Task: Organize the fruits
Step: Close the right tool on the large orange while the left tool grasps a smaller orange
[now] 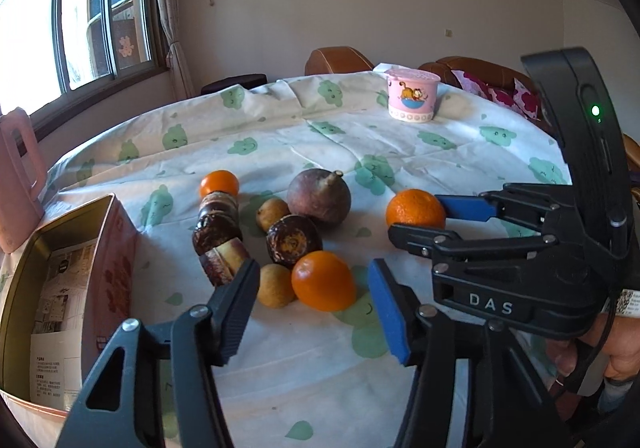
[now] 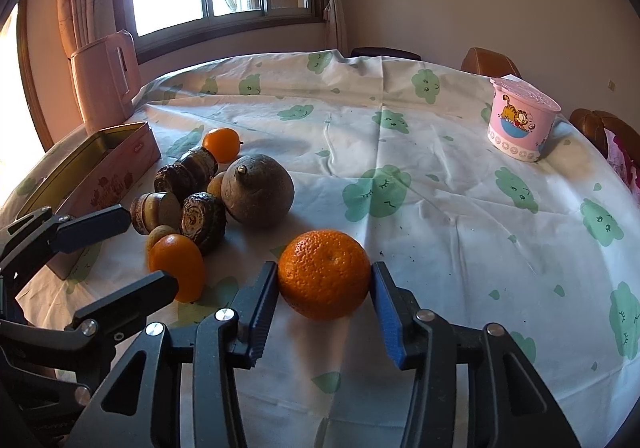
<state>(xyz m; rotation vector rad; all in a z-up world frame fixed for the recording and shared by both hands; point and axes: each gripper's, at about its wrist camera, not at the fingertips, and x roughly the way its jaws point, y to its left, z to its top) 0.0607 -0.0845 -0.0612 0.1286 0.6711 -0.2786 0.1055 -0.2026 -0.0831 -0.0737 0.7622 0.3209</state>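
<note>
On the tablecloth (image 2: 400,120), right tongs (image 2: 325,302) hide the mandarin's (image 2: 324,272) sides.

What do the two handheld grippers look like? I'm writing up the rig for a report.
Both are black linkage frames with silver rivets. Each left gripper finger carries a flat pad, one black and ribbed, one blue. The right gripper matches, and its body bears white letters "DAS", a green light and a QR label. No sleeve is visible.
</note>
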